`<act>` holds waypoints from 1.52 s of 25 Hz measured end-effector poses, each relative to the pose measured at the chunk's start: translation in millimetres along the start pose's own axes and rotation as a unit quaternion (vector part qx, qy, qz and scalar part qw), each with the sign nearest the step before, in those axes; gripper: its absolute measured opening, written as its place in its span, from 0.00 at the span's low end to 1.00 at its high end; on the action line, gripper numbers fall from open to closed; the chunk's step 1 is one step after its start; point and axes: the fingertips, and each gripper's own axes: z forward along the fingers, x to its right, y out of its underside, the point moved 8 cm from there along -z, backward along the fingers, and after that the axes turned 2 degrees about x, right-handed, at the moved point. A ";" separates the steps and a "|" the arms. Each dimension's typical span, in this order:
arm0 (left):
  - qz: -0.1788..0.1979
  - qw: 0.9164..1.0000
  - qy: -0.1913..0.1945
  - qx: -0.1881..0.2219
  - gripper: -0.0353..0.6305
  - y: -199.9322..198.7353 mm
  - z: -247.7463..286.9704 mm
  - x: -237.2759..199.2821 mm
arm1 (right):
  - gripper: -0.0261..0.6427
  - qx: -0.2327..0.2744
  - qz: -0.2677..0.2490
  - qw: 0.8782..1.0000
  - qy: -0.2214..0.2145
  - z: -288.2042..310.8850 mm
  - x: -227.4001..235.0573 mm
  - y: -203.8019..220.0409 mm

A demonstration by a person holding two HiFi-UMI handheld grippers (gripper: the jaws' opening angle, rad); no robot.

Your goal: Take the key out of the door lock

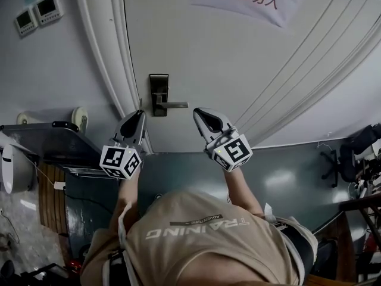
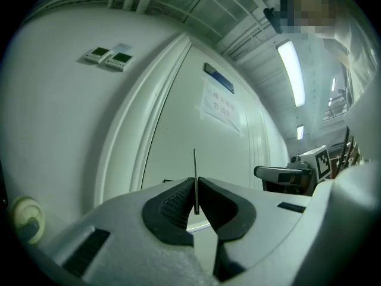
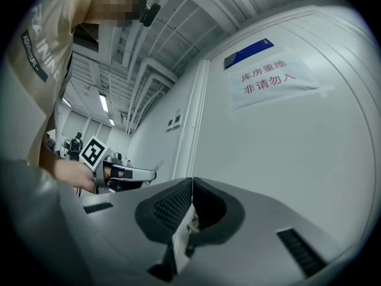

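Head view: left hand-held gripper (image 1: 138, 114) sits just below-left of the dark rectangular metal lock plate (image 1: 158, 94) on the white panelled door (image 1: 238, 70), apart from it. Right hand-held gripper (image 1: 200, 113) is just right of the silver lever handle (image 1: 177, 105). No key shows in the plate from here.

Left gripper view: jaws clamped on the thin dark metal key (image 2: 194, 168), seen edge-on, blade standing free of the door. Judged: key is out of the lock.

Right gripper view: jaws pressed together, nothing between them. Key (image 3: 159, 164) pokes from the other gripper's tip.

Risk: only the key's lower end is pinched. A loosened grip or a knock against the handle could twist it free and drop it.

Containers: none in any view.
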 end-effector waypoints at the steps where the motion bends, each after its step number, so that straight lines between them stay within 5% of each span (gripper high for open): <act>1: 0.006 1.000 0.000 0.001 0.09 -0.7 1.0 0.7 | 0.06 -0.005 -0.002 1.000 -0.001 -0.1 -0.7 2.4; 10: 0.048 0.999 0.003 -0.019 0.09 10.8 6.4 -2.8 | 0.06 -0.011 0.057 0.998 -0.021 11.6 8.1 28.1; 31: 0.025 0.997 -0.001 -0.076 0.09 1.1 55.1 -31.2 | 0.06 -0.072 0.095 0.992 -0.051 51.3 44.9 43.0; 38: 0.024 0.996 -0.005 -0.091 0.09 17.4 53.0 -20.7 | 0.06 -0.092 0.068 0.990 -0.078 46.0 33.6 58.7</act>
